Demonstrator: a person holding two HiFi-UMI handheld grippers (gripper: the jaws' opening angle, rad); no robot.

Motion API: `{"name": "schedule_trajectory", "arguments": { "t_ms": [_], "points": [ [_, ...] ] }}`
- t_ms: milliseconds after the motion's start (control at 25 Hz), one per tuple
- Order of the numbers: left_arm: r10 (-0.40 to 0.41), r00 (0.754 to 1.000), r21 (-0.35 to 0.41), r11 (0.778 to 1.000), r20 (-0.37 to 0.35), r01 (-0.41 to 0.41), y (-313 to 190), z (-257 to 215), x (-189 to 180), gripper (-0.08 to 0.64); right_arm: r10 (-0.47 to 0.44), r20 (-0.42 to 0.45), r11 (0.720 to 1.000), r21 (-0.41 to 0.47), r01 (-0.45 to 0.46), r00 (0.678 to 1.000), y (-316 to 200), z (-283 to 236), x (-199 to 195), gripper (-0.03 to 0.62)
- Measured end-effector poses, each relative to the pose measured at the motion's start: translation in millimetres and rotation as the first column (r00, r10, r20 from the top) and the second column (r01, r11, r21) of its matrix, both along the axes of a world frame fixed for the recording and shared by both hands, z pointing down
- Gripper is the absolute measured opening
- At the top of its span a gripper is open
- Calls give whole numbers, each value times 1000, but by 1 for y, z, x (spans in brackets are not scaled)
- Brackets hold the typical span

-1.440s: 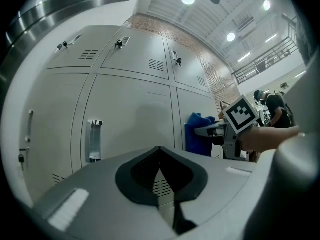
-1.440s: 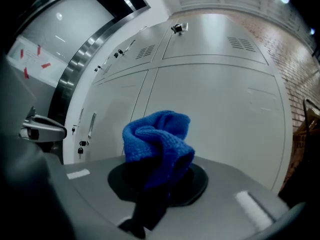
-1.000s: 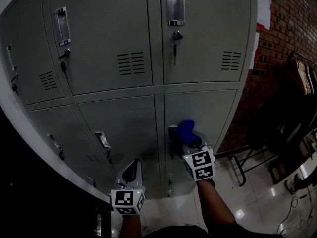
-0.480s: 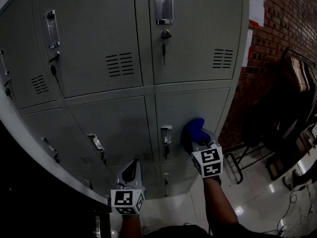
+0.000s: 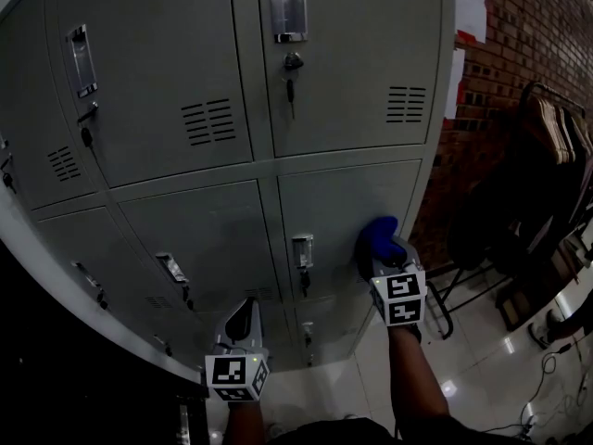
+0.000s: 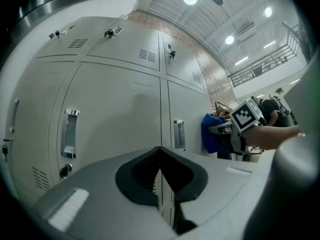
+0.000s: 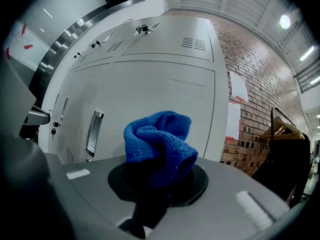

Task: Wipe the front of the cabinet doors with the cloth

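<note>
Straight ahead, a grey locker cabinet beside a brick wall. Against the lower right door, close to its right edge and well right of the recessed handle: the right claw, clamped on a bunched blue cloth. Lower left, clear of the doors, the left claw, jaws together with nothing between.

cloth before cabinet door, handle left
</note>
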State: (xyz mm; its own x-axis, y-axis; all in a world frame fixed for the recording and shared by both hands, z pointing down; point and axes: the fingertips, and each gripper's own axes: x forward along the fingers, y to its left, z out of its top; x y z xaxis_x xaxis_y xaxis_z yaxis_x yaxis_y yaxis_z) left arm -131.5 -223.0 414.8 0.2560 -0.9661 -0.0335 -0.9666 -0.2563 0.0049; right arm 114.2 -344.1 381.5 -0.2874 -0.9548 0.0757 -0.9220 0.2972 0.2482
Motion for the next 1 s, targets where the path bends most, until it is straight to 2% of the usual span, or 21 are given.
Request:
{"name": "schedule_trajectory", "arguments": {
  "t_ms": [160,640,880,1000],
  "points": [
    [1,1000,0,1000,3,-1,-1,0,2,14,33,50,999,-15,-33,998,-3,3,15,60],
    [-3,1000,-3,1000,5,3,-2,0,3,14,135,15,991,-26,-135,991,-10,8,57,60],
    [-30,1000,2,1000,4,30,0,-2,-11,14,156,4,988,-19,-156,988,-8,8,58,60],
    [-35,999,1,999,6,35,1,-2,-16,14,131,27,991,-7,-131,991,-1,6,48,60]
  ]
}}
